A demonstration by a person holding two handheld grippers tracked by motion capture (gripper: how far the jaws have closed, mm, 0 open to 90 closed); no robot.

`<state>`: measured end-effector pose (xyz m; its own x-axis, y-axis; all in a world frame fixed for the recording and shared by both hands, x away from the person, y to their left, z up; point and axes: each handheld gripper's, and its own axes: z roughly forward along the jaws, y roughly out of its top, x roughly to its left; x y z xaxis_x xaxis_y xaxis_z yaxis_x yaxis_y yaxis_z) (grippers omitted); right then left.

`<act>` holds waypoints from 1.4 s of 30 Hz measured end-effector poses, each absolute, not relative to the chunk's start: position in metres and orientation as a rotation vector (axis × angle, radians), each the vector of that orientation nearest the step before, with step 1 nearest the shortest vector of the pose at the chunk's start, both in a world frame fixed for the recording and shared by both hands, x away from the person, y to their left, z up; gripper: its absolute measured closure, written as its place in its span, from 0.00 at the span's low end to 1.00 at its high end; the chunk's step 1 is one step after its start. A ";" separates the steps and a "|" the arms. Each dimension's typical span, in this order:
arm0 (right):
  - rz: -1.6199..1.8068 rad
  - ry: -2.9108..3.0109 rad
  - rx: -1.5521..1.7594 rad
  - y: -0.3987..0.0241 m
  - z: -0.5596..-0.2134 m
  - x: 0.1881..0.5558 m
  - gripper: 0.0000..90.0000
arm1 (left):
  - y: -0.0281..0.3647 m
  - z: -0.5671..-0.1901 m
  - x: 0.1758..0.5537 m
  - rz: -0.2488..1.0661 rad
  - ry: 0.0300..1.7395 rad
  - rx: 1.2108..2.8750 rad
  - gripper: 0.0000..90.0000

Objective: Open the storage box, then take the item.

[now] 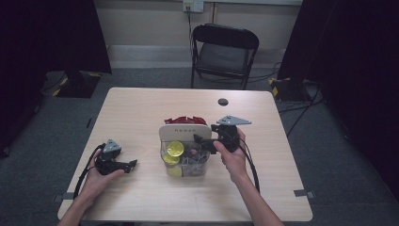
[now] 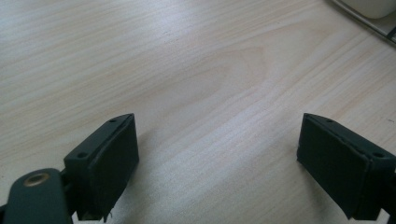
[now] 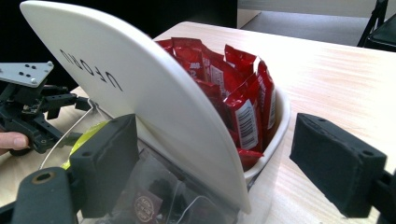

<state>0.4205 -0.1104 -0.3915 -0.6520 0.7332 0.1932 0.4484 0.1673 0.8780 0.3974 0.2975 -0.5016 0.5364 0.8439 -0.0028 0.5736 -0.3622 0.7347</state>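
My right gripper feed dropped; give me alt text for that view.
The right claw stands open astride a white plastic organiser's curved divider, with red snack sachets packed behind it and clear-wrapped tea bags in front.

Red sachets [image 3: 243,100] packed upright behind white divider [image 3: 140,88] — open right gripper [image 3: 233,172] straddling it; left gripper [image 3: 32,112] at nine o'clock.

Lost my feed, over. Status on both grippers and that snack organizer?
Left gripper open, low over bare table. Right gripper open at the organizer, jaws astride its white divider, not pressing. Red packets behind it. Nothing in the way.
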 end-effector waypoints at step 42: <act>1.464 2.096 1.209 -0.118 -0.386 0.425 0.13 | 0.249 -0.443 0.357 0.372 0.908 1.954 0.25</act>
<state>0.4252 -0.1183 -0.3860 -0.5950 0.7775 0.2034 0.4586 0.1206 0.8804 0.3573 0.2487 -0.4427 0.6825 0.7242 -0.0990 0.4464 -0.3057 0.8410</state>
